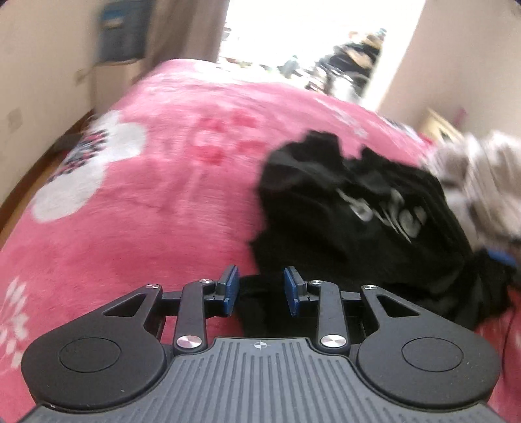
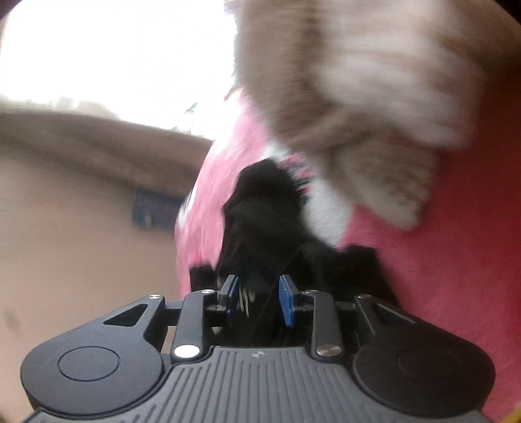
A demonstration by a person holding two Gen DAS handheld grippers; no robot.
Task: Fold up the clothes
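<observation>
My left tongs (image 1: 262, 286) spread over black shirt (image 1: 355, 208) on pink bed (image 1: 146, 201); right tongs (image 2: 259, 293) spread, black cloth between; right view shows striped garment (image 2: 358, 97) close

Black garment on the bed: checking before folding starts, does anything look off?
The black garment lies crumpled in a heap on the pink blanket, not spread flat. A striped beige garment is bunched right beside it.

Cream walls (image 1: 39, 65), bright doorway (image 1: 293, 29), pink floral bedspread (image 1: 146, 195).
</observation>
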